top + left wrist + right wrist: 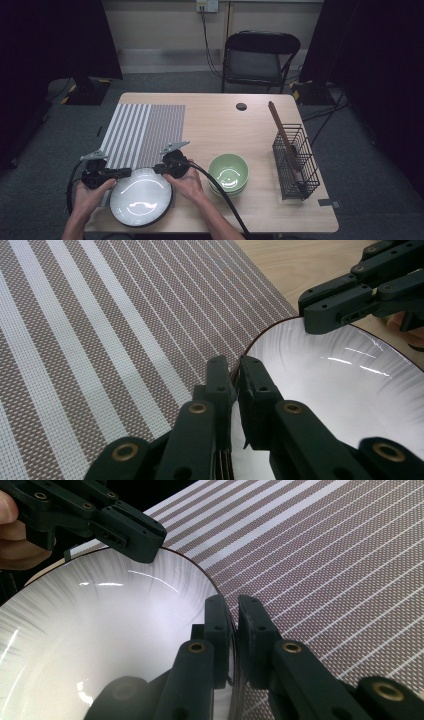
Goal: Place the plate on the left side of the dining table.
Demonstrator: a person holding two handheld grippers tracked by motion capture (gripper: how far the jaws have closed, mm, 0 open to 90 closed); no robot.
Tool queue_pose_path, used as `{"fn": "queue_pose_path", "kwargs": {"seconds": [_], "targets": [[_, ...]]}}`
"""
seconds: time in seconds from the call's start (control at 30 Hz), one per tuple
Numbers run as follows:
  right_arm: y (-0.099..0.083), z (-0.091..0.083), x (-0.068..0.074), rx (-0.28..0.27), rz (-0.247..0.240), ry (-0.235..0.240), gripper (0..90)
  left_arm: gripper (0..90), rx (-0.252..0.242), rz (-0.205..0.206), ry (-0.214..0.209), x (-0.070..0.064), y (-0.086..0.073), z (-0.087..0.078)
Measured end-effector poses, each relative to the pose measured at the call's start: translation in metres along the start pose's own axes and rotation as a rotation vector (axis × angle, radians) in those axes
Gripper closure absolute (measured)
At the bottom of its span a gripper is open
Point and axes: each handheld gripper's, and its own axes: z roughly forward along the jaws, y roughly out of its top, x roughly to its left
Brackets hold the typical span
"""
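A white plate [141, 197] with a dark rim is held at the near edge of the wooden surface [220, 117], partly over the near end of a striped placemat [142, 132]. The left gripper [121, 173] is clamped on the left side of the plate's rim, and in the left gripper view its jaws are seen closed on the rim, one inside and one outside. The right gripper [159, 169] is clamped on the opposite, right side of the rim in the same way. The plate is thus found between the two grippers. Just beside the plate, on its right, green bowls [228, 173] are stacked. Farther right, a black wire basket [296, 162] with a brown stick [281, 130] leaning in it is seen.
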Motion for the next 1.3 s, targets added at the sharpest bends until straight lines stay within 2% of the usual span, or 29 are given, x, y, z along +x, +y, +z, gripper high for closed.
{"fn": "queue_pose_path", "kwargs": {"seconds": [0.1, 0.27, 0.3, 0.37, 0.43, 0.47, 0.57, 0.67, 0.77, 0.87, 0.93, 1.0, 1.07, 1.17, 1.3], "targets": [[0.0, 0.0, 0.001, -0.005, 0.003, -0.008, 84.0, 84.9, -0.011, -0.015, -0.014, 0.002, 0.0, -0.001], [0.001, 0.0, 0.001, -0.005, 0.002, -0.007, 84.5, 85.2, -0.016, -0.014, -0.019, 0.002, 0.0, -0.001], [0.002, -0.001, 0.001, -0.029, 0.007, 0.0, 89.1, 85.2, -0.018, -0.017, -0.024, 0.003, 0.0, -0.001], [0.007, -0.005, 0.0, -0.05, 0.012, 0.002, 90.0, 85.2, -0.018, -0.016, -0.024, 0.003, 0.0, -0.001], [0.008, -0.004, 0.001, -0.02, -0.015, 0.007, 90.0, 85.5, -0.037, -0.007, -0.01, 0.001, -0.001, -0.001], [0.007, -0.004, 0.001, -0.022, -0.022, 0.014, 90.0, 86.1, -0.038, -0.007, -0.005, 0.001, 0.0, -0.001], [0.005, -0.006, 0.0, -0.013, -0.018, -0.007, 84.4, 86.4, -0.043, -0.031, -0.03, 0.004, 0.0, -0.002], [-0.001, -0.007, -0.001, 0.012, -0.007, -0.005, 82.5, 86.6, -0.034, -0.026, -0.016, 0.002, 0.0, -0.003], [-0.004, -0.01, -0.001, 0.01, -0.003, -0.002, 84.1, 86.8, -0.041, -0.043, -0.017, 0.003, -0.001, -0.005], [-0.005, -0.012, -0.001, 0.012, -0.005, 0.002, 84.3, 86.5, -0.025, -0.041, -0.006, 0.003, -0.004, -0.007], [-0.006, -0.013, -0.002, 0.014, -0.001, 0.002, 84.2, 85.7, -0.019, -0.064, -0.015, 0.004, -0.008, -0.011], [-0.007, -0.013, -0.001, 0.011, 0.003, 0.002, 84.1, 86.4, -0.012, -0.08, -0.002, 0.003, -0.011, -0.015], [-0.008, -0.013, -0.001, 0.012, 0.006, 0.004, 83.4, 86.4, -0.007, -0.081, -0.002, 0.002, -0.012, -0.017], [-0.011, -0.012, -0.001, 0.023, 0.009, 0.004, 82.4, 87.0, -0.021, -0.071, -0.005, 0.003, -0.014, -0.016], [-0.011, -0.012, -0.001, 0.017, 0.014, 0.002, 82.9, 87.1, -0.037, -0.08, -0.005, 0.003, -0.016, -0.017]]}}
